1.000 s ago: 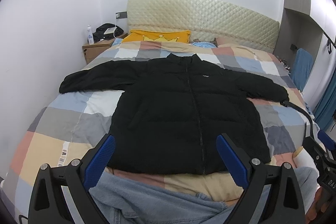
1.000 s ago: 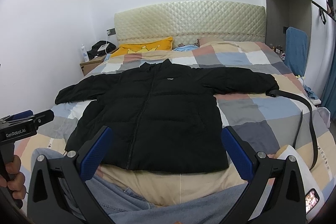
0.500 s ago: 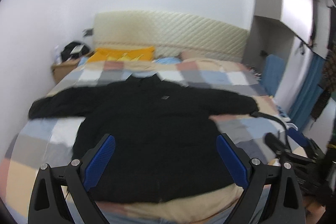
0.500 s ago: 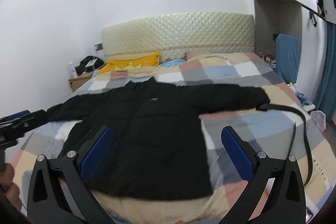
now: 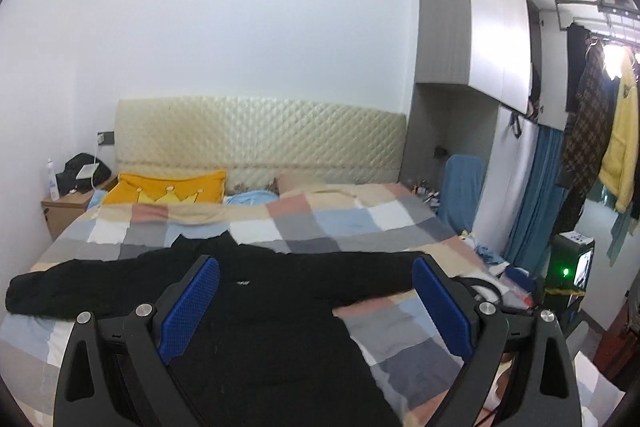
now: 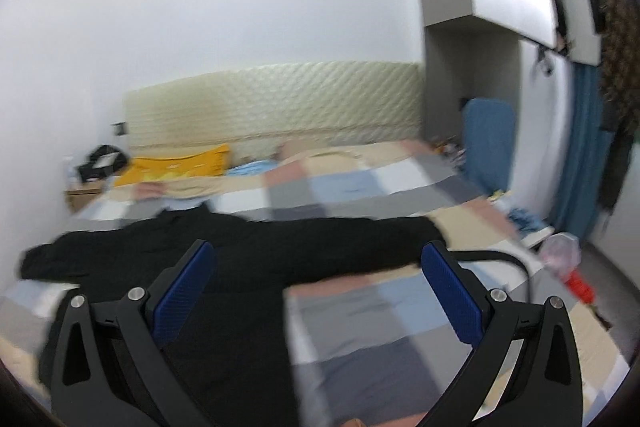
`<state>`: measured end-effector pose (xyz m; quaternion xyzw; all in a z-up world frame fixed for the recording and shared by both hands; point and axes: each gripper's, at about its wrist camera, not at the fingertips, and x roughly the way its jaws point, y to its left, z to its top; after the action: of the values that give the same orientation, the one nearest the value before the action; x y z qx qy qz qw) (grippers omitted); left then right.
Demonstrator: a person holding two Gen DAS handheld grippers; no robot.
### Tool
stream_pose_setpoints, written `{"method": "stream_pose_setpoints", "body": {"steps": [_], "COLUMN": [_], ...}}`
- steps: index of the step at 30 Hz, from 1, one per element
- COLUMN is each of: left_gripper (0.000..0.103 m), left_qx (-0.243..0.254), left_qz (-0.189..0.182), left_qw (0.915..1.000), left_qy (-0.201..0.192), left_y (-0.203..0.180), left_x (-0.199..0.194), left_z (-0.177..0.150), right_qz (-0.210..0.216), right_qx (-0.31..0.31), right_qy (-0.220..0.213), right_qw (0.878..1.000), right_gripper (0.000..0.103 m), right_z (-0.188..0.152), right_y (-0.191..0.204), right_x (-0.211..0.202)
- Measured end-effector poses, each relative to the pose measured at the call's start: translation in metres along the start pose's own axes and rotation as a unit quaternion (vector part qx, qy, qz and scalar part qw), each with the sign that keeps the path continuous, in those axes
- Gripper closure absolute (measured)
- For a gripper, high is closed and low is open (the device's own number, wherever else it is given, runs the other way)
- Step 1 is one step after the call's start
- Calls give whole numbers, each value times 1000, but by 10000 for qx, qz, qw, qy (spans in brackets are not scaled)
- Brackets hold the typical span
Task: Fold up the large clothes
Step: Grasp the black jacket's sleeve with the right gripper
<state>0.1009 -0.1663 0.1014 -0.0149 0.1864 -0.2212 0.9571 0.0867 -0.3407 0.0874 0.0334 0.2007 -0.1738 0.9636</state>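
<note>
A black puffer jacket [image 5: 280, 307] lies flat and face up on the checked bedspread [image 5: 340, 227], sleeves spread to both sides. It also shows in the right wrist view [image 6: 240, 255]. My left gripper [image 5: 316, 291] is open and empty, held above the jacket's chest. My right gripper [image 6: 320, 275] is open and empty, above the jacket's right side, with the right sleeve [image 6: 380, 239] between its blue pads. The right wrist view is blurred.
A black belt [image 6: 504, 259] lies by the right sleeve end. A yellow pillow [image 5: 164, 187] leans at the padded headboard [image 5: 260, 139]. A nightstand [image 5: 68, 203] stands at the left. A blue chair [image 5: 460, 183], curtain and hanging clothes [image 5: 600, 131] stand at the right.
Both grippers have lifted and tilted up and to the right. The jacket sits lower in both views, and the wardrobe and hanging clothes have come into view. The jacket has not moved.
</note>
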Motion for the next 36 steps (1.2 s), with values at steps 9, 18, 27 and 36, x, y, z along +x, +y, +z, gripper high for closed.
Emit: {"method": "stream_pose_setpoints", "body": {"steps": [9, 18, 27, 36], "left_gripper": [5, 5, 5, 5], "left_qx": [31, -86, -309, -873], "left_qz": [541, 907, 1117, 1128], "left_qw": [9955, 9906, 9867, 9710], "left_qy": [782, 1023, 1140, 1920], "left_y": [65, 127, 175, 211], "left_x": [69, 107, 132, 168], "left_z": [-71, -103, -130, -167], "right_qz": [65, -87, 189, -148], "right_qx": [710, 648, 1067, 2547], "right_qy": [186, -246, -7, 1096], "right_qw": [9973, 9976, 9941, 9607], "right_gripper": [0, 0, 13, 24], "right_z": [-18, -3, -21, -98], "right_y": [-30, -25, -60, -156], "right_x": [93, 157, 245, 332]}}
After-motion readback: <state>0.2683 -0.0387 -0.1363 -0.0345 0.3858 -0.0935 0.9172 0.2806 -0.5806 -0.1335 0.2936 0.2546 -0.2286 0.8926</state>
